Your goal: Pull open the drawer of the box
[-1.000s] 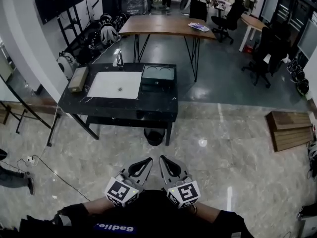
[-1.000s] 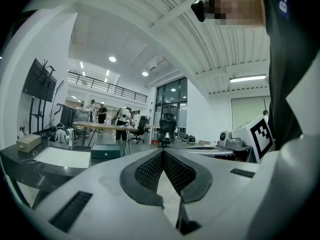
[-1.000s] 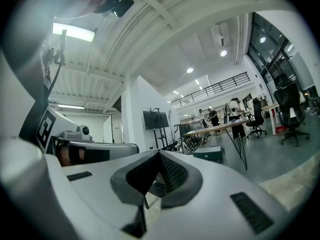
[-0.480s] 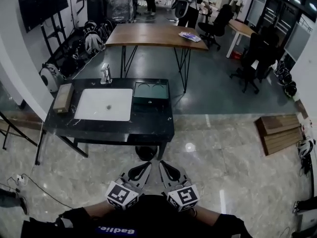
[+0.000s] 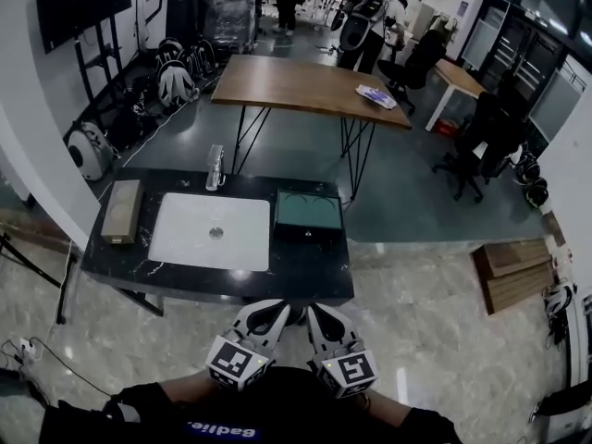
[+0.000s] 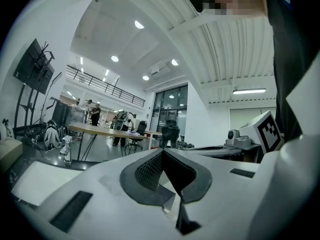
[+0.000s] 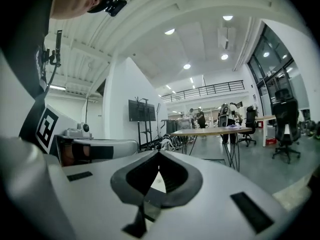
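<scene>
The box (image 5: 309, 213) is dark with a teal top and stands on the right part of the black table (image 5: 305, 276); its front face (image 5: 308, 233) is turned toward me, and I cannot make out a handle. Both grippers hang close to my chest at the table's near edge, well short of the box. The left gripper (image 5: 279, 306) is shut with nothing in it, its jaws meeting at the tip (image 6: 162, 152). Beside it the right gripper (image 5: 314, 310) is shut and empty as well (image 7: 159, 153). The box does not show in either gripper view.
A white panel (image 5: 211, 232) lies in the middle of the black table, with a tan block (image 5: 122, 211) at its left and a spray bottle (image 5: 215, 167) behind. A wooden table (image 5: 310, 83), office chairs and people stand farther back. Wooden boards (image 5: 511, 271) lie on the floor at right.
The black table and box have come closer and now lie just ahead of the grippers. Both grippers have stayed shut and side by side in front of my chest.
</scene>
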Demonstrator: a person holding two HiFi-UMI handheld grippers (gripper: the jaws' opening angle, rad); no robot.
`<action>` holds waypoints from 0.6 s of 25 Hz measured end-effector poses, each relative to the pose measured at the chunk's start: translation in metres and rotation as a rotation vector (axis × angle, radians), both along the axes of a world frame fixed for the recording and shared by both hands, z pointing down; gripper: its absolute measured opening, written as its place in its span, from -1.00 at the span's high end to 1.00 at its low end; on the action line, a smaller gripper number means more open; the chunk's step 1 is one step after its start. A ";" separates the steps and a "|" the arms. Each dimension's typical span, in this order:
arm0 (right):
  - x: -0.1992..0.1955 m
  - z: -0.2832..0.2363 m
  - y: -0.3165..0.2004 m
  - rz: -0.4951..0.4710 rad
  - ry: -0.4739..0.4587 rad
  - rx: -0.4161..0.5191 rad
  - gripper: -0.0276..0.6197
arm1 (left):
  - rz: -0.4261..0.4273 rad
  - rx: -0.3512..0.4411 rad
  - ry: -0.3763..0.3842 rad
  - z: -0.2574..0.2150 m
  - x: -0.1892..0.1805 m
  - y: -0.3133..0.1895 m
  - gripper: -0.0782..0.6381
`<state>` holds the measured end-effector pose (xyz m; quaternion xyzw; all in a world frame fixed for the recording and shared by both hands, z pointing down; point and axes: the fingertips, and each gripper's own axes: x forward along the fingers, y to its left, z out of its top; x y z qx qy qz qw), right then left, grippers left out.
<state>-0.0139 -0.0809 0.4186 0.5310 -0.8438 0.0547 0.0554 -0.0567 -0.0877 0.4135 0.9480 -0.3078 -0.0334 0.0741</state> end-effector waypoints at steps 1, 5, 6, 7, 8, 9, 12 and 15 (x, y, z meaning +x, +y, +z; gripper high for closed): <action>-0.005 0.001 -0.008 0.000 0.007 -0.005 0.92 | -0.007 -0.008 0.008 0.003 -0.006 -0.010 0.78; -0.015 0.005 -0.036 0.012 0.004 -0.032 0.92 | 0.013 -0.039 0.033 0.004 -0.019 -0.034 0.78; -0.015 0.008 -0.041 0.015 0.004 -0.042 0.92 | 0.014 -0.043 0.033 0.005 -0.021 -0.039 0.78; -0.016 0.012 -0.045 0.018 0.003 -0.051 0.92 | 0.013 -0.046 0.032 0.006 -0.023 -0.043 0.78; -0.017 0.015 -0.050 0.017 0.001 -0.060 0.92 | 0.012 -0.049 0.031 0.008 -0.024 -0.048 0.78; -0.018 0.018 -0.054 0.015 -0.002 -0.065 0.92 | 0.010 -0.051 0.028 0.009 -0.025 -0.051 0.78; -0.015 0.021 -0.072 0.011 -0.020 -0.067 0.92 | -0.006 -0.041 0.019 0.012 -0.026 -0.065 0.78; -0.009 0.026 -0.091 0.006 -0.045 -0.092 0.92 | -0.040 -0.024 0.000 0.009 -0.029 -0.079 0.78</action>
